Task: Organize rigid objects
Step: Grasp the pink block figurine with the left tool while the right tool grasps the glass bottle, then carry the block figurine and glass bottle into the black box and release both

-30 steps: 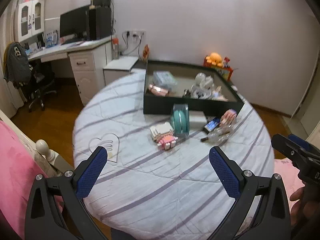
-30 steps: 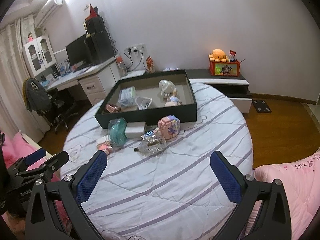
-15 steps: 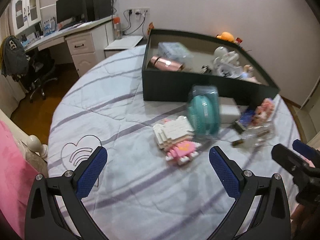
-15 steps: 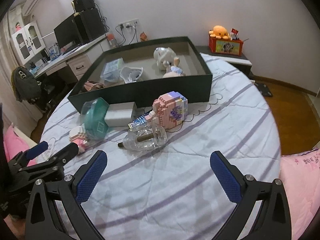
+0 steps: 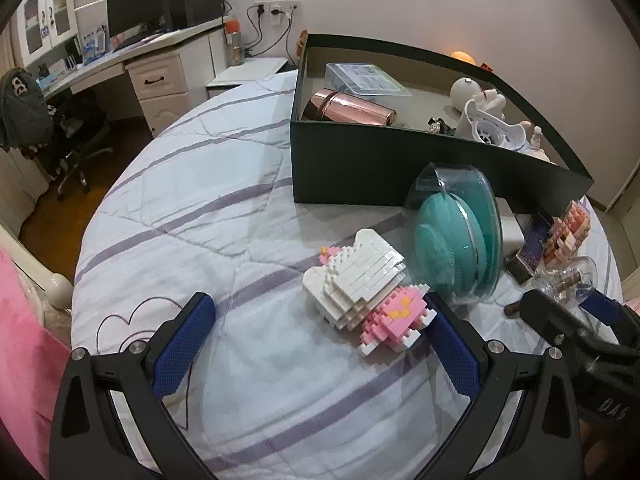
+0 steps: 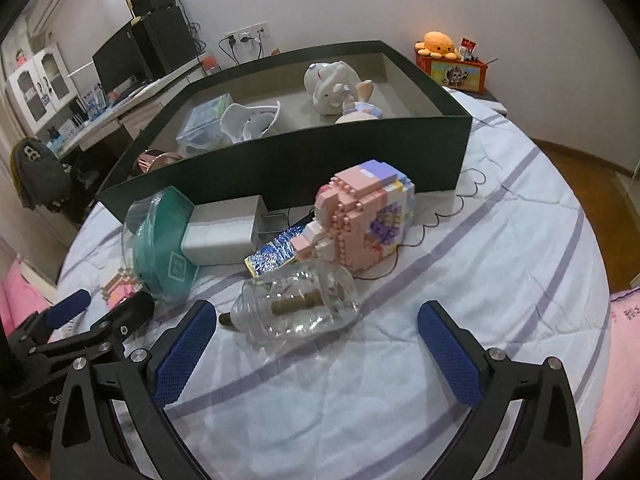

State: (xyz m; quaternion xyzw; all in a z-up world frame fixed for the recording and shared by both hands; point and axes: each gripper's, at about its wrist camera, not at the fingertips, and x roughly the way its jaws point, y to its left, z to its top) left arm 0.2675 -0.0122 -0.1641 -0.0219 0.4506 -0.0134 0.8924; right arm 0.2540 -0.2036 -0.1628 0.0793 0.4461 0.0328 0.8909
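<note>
**Left-wrist view: both grippers close in on loose items beside the box**

Left-wrist camera shows the left gripper [image 5: 320,340] with jaws spread wide over the striped bed cover [image 5: 192,216], the white-and-pink brick figure [image 5: 368,296] lying just ahead, its pink end touching the right-hand pad. That spacing suits a sideways pinch of the figure. Beside it stands a teal disc case [image 5: 460,240], on edge. The right gripper [image 6: 316,344], jaws equally wide and empty, frames a clear bottle [image 6: 300,308] lying on its side, a brown roll visible inside. Behind it sit a grey block [image 6: 224,228], a blue packet [image 6: 276,252] and a pink brick model [image 6: 360,220], all clustered against the near wall of the dark box [image 6: 360,160]. Already inside: a rose-gold flask [image 5: 348,108], a clear plastic case [image 5: 364,78], white figurines [image 6: 328,84] and what may be a small white fan [image 5: 492,128].
</note>
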